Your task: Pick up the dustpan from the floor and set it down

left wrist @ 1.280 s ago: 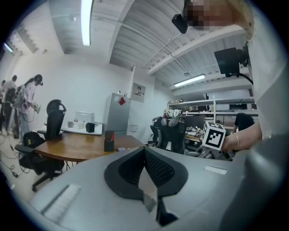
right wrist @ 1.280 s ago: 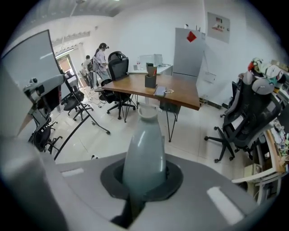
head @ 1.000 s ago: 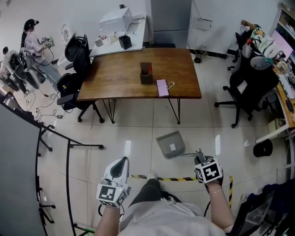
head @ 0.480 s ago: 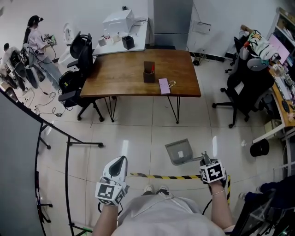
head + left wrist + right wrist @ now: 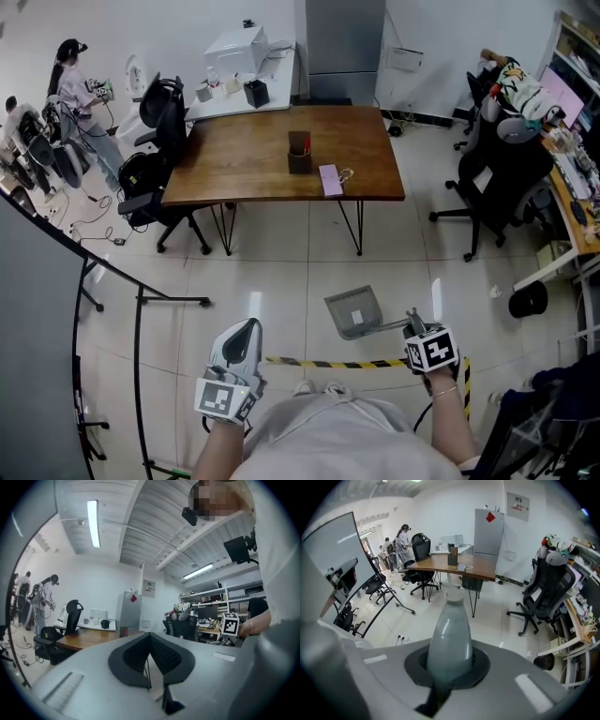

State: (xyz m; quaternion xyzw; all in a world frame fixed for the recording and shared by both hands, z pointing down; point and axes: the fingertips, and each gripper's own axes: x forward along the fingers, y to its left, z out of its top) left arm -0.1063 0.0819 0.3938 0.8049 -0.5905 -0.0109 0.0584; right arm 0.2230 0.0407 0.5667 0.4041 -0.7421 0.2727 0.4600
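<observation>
- So, the right gripper (image 5: pixel 410 325) is clamped tight on the dustpan (image 5: pixel 352 310) handle (image 5: pixel 450 639), with the grey grip sitting right between its jaws.
- The dustpan is up off the tiled floor (image 5: pixel 281 272), out in front of the person, pan end tilted toward the wooden table (image 5: pixel 272 155).
- It hangs just past the yellow-and-black tape (image 5: pixel 328 363) on the floor.
- The left gripper (image 5: pixel 244 330) is off to the side, jaws closed together with nothing in them.
</observation>
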